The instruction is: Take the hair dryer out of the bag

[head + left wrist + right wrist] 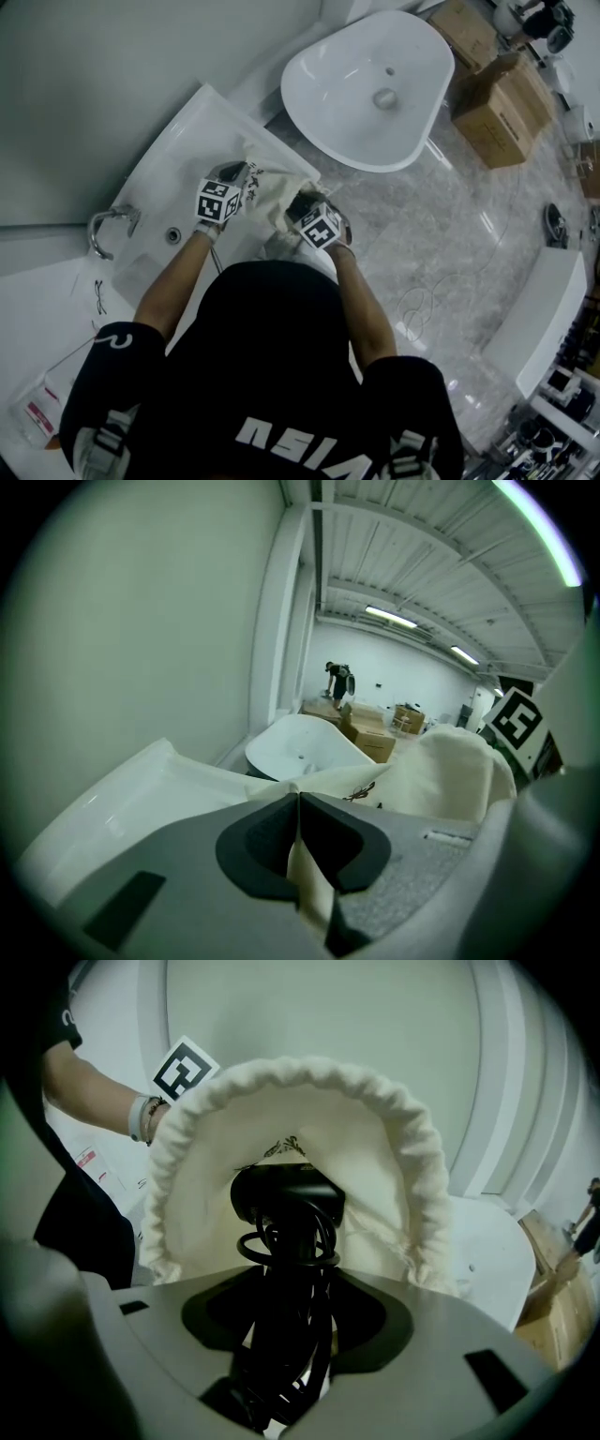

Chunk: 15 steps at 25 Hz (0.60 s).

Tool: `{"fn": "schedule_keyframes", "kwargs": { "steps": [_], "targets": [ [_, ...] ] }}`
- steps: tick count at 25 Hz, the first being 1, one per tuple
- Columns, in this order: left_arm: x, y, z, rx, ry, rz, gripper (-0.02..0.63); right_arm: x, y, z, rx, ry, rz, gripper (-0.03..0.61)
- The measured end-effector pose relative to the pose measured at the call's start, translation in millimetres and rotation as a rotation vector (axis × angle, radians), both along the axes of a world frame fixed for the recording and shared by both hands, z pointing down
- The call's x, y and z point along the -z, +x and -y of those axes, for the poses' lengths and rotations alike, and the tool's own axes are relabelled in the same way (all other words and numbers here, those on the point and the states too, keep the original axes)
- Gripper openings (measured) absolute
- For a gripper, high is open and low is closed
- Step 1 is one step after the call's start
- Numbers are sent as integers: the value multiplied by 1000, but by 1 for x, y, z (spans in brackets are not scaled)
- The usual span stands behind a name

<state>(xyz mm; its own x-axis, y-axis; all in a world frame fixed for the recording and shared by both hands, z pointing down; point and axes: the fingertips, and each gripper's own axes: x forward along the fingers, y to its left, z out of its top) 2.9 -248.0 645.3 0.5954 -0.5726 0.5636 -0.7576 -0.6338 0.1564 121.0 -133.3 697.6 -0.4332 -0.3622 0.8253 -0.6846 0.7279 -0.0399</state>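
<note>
A cream cloth drawstring bag with a gathered rim lies on a white washbasin, its mouth wide open. A black hair dryer, cord coiled round its handle, sits in the mouth, seemingly partly out.

I see a white oval tub with brown cardboard boxes beside it. A curved chrome tap sits at a white rectangular basin.

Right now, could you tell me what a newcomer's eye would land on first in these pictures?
A black hair dryer with its coiled cord sits in the open mouth of a cream bag, gripped by the right gripper. The left gripper pinches a fold of the bag over a white sink. Beyond it, a big white tub stands on the floor.
</note>
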Motion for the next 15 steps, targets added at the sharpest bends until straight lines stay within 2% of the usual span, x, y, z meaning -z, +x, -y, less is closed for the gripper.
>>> {"fn": "schedule_keyframes", "kwargs": {
  "steps": [5, 8, 12, 15],
  "targets": [
    [-4, -19, 11, 119, 37, 94, 5, -2, 8, -4, -11, 4, -26, 212],
    [-7, -34, 17, 171, 25, 102, 5, -4, 22, -3, -69, -14, -20, 212],
    [-15, -38, 18, 147, -16, 55, 5, -1, 38, -1, -124, -18, -3, 212],
    [-17, -39, 18, 142, -16, 62, 6, -2, 47, 0, -160, -20, -7, 212]
  ]
}}
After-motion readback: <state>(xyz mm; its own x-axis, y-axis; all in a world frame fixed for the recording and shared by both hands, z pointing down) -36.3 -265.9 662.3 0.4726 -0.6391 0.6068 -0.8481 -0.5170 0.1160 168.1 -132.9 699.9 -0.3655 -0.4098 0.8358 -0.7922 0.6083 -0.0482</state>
